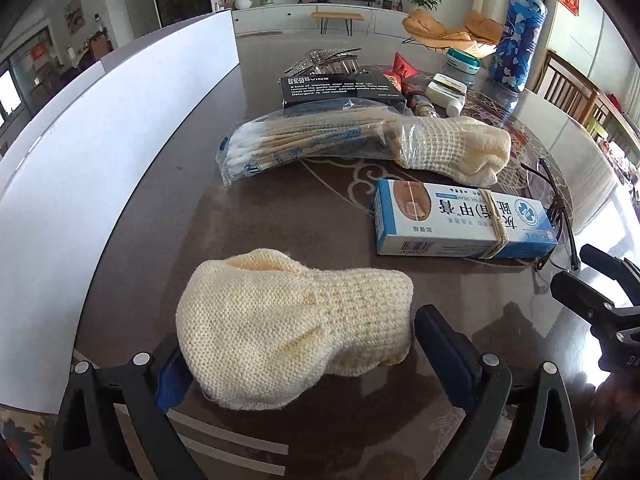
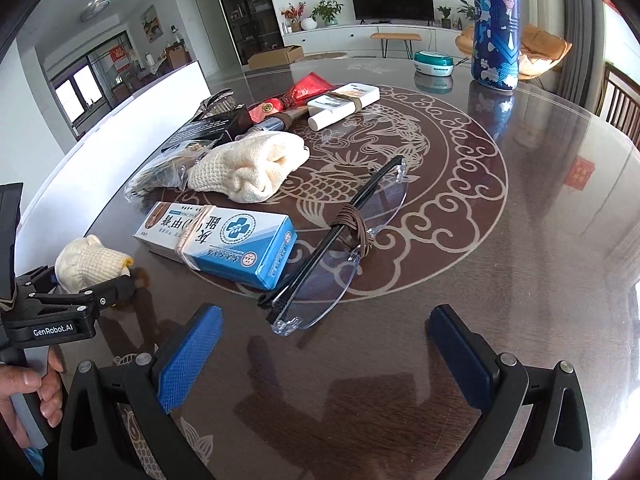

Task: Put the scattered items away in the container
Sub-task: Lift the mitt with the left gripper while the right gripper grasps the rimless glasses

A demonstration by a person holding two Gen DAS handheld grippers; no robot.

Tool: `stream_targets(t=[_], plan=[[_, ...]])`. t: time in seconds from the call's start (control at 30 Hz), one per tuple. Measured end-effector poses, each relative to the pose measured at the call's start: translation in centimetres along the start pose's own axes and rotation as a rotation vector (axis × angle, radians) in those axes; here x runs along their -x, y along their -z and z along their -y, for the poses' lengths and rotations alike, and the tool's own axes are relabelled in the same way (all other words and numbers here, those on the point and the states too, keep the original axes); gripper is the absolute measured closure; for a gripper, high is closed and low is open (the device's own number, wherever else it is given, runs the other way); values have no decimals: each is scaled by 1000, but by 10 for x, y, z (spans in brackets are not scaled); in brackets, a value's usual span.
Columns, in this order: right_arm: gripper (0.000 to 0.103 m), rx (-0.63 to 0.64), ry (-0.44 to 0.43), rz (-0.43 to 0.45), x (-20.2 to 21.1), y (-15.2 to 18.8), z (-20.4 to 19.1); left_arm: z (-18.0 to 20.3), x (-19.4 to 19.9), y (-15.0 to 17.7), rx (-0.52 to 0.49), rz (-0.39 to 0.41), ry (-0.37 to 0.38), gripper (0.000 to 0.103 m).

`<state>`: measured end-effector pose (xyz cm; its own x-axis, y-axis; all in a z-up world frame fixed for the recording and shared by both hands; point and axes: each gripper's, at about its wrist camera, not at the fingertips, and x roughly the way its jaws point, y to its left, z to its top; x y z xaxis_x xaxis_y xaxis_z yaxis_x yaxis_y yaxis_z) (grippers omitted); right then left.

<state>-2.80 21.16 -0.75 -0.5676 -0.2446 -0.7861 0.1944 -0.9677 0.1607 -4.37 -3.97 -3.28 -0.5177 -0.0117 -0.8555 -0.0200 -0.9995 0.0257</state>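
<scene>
Far left, the white container (image 1: 120,128) runs its tall wall along the edge of the dark glossy surface (image 2: 520,240). Next in, the left gripper (image 1: 296,356) has its jaws spread wide, one blue pad on each side of a cream knitted sock (image 1: 292,328) that lies flat on the surface; whether the pads touch the knit, I cannot tell. Beyond that sock, a plastic bag of cotton swabs (image 1: 304,140) lies with its far end just beside a second cream knitted sock (image 1: 460,148), and behind them sit a black box (image 1: 344,90) and a sparkly hair clip (image 1: 320,62). Moving right, a blue-and-white ointment box (image 1: 460,220) bound with a rubber band lies on its side, touching a pair of folded rimless glasses (image 2: 340,248) wrapped in a brown band. Behind them, a red packet (image 2: 308,86) and a small white bottle (image 2: 344,104). Over to the right gripper (image 2: 326,356): jaws wide open, nothing between them, hovering just short of the glasses. Far right at the back, a teal-lidded tub (image 2: 436,62) and a tall blue patterned canister (image 2: 496,24) stand upright.
</scene>
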Motion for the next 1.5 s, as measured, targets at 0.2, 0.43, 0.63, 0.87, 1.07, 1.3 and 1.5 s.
stream_targets(t=[0.2,0.43,0.63,0.87,1.07,1.3,1.5], plan=[[0,85,122,-34,-15,-1,-19,-19,29,-6,-185,54,39,3],[0,33,188,-38,-7,-1,19,-22,33,-22,-363,83,131,3],[0,-22,227,-28,9,8,62,-4,35,-18,-615,62,226,3],[0,-35,243,-18,10,9,61,13,11,-8,-801,20,187,3],[0,-35,242,-18,10,9,61,2,-9,-16,-576,-63,216,4],[0,-35,242,-18,10,9,61,-20,1,-3,-63,-21,112,33],[0,26,192,-54,8,4,62,8,6,12,-142,-27,86,26]])
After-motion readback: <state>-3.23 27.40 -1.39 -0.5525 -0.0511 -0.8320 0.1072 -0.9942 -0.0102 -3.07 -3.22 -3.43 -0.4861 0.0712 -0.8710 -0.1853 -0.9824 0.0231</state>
